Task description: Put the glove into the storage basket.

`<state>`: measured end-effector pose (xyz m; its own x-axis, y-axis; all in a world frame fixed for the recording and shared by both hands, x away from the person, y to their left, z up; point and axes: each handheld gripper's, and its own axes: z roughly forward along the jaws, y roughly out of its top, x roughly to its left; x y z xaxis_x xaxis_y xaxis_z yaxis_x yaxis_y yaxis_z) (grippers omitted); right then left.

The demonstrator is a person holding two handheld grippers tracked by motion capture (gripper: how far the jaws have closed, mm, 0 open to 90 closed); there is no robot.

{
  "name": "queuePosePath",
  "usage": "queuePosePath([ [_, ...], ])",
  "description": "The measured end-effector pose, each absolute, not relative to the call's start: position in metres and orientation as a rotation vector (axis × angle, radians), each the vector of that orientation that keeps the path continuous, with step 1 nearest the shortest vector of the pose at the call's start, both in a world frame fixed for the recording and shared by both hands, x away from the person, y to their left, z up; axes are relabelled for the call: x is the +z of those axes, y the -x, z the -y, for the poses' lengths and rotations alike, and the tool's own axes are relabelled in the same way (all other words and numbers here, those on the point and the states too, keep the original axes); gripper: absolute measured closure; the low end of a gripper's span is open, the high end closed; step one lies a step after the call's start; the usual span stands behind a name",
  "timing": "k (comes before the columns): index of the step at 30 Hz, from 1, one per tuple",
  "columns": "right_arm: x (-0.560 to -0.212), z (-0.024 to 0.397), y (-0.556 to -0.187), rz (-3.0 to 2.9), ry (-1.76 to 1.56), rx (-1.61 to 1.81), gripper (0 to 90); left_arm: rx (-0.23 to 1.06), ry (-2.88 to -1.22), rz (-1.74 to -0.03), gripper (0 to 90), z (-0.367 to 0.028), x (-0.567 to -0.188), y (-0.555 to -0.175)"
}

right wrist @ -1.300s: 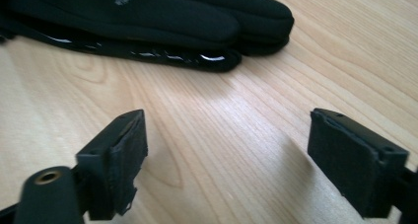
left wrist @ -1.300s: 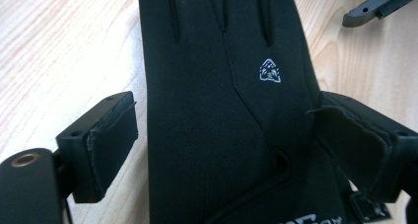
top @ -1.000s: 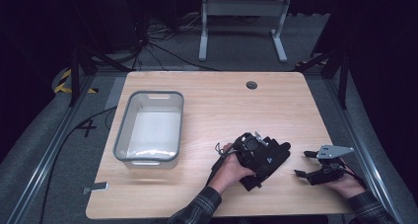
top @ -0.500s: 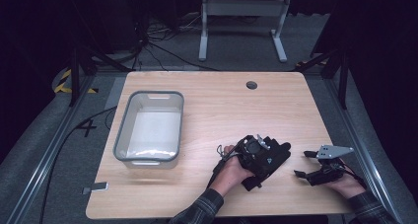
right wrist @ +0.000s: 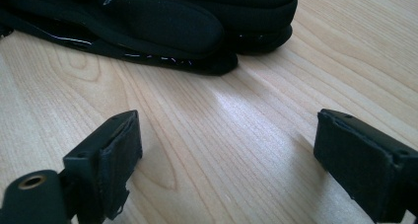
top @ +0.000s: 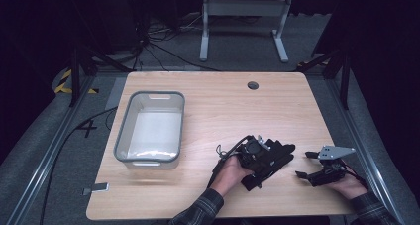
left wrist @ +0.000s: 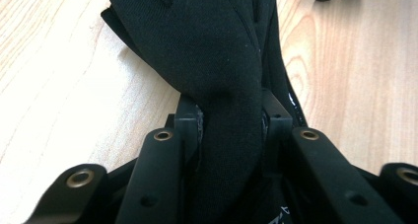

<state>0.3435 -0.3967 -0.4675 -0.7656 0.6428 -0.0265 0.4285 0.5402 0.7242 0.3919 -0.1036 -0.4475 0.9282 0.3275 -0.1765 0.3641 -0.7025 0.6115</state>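
A black fabric glove lies on the wooden table, right of centre near the front edge. My left gripper sits on top of it, held by a hand in a plaid sleeve. Its jaws have just been closing, and in the left gripper view both pads pinch a fold of the glove. My right gripper rests low at the table's right front, open, a short gap right of the glove. In the right gripper view bare wood lies between its pads and the glove is just ahead.
A grey-rimmed plastic bin with nothing in it stands on the left half of the table. A round cable hole is near the far edge. A small metal clip sits at the front left corner. Cables and a stand lie on the floor beyond.
Both hands keep their places. The dark bundle of left gripper and glove looks slightly more compact than a second ago.
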Motion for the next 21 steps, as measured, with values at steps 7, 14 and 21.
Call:
queuePosePath([
  [7, -0.467, 0.397, -0.344, -2.493, -0.891, 1.053, 11.5, -0.096, -2.397, -0.496, 70.9, 0.094, -0.433, -0.393],
  [14, -0.467, 0.397, -0.344, -2.493, -0.891, 1.055, 11.3, -0.104, -2.362, -0.512, 70.9, 0.084, -0.418, -0.393],
  [21, -0.468, 0.397, -0.344, -2.492, -0.891, 1.056, 11.3, -0.081, -2.335, -0.539, 71.0, 0.069, -0.395, -0.399],
])
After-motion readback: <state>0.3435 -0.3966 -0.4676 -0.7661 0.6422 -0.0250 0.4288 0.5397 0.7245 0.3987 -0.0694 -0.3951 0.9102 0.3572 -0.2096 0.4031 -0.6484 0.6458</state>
